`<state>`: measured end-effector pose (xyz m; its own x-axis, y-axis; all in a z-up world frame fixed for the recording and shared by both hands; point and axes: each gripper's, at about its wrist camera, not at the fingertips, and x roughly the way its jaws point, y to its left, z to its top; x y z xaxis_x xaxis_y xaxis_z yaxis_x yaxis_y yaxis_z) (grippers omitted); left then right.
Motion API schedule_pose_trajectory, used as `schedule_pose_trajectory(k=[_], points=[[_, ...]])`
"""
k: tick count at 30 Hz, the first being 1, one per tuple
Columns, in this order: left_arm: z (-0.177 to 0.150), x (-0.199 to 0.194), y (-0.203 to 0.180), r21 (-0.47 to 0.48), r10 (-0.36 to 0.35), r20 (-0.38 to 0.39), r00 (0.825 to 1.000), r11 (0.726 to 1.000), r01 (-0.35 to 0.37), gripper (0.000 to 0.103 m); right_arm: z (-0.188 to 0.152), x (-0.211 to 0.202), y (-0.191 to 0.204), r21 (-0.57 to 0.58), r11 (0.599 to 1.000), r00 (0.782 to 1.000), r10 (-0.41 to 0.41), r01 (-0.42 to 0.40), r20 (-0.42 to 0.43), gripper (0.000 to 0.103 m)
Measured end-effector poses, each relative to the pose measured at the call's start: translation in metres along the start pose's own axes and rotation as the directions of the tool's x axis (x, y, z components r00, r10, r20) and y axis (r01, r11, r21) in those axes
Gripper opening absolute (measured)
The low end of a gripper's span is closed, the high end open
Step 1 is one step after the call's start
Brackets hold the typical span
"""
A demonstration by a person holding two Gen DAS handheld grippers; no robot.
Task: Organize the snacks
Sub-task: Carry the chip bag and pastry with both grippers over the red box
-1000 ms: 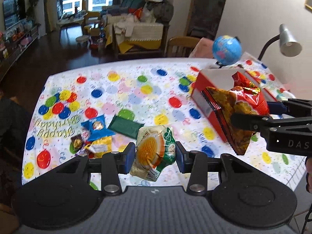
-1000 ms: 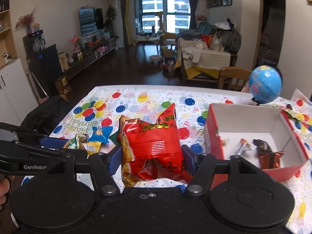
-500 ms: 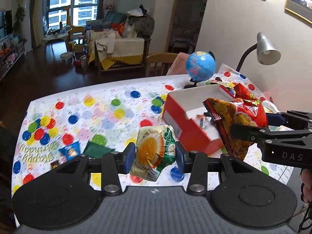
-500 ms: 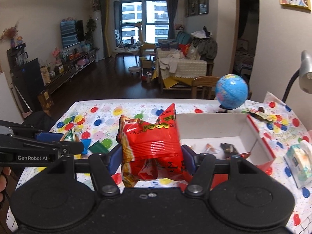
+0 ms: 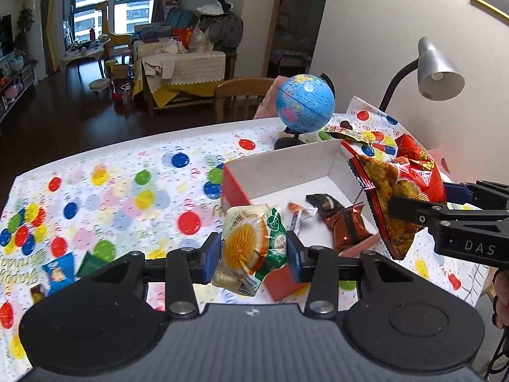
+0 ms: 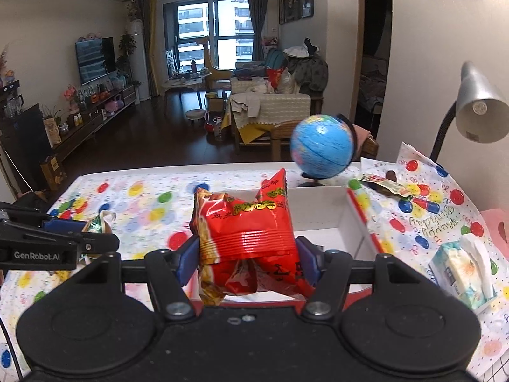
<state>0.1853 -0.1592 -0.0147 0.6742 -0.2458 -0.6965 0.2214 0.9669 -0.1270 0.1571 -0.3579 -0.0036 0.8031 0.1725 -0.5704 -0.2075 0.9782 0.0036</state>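
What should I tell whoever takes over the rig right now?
Left gripper: shut on the green-and-white snack packet, held near the red box.
Right gripper: shut on the red chip bag, at the box's near edge.
Done: a dark red packet and a small orange-wrapped snack lie in the box.
Left: drop both held snacks in, then collect the blue packet and green packet on the tablecloth.

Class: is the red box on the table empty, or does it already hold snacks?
Not empty. The red box holds a dark red packet, a dark wrapper and a small orange-and-white one.
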Motion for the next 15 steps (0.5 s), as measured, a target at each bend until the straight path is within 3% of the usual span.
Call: schedule_pose_trajectory(k=[15], points=[[0.033,0.093,-0.057,0.058,0.03,-0.095,0.995,0.998,-0.025,0.042,-0.005,0.063,-0.094,0.029,0.998,0.996,-0.05,0.053,-0.08,0.063]])
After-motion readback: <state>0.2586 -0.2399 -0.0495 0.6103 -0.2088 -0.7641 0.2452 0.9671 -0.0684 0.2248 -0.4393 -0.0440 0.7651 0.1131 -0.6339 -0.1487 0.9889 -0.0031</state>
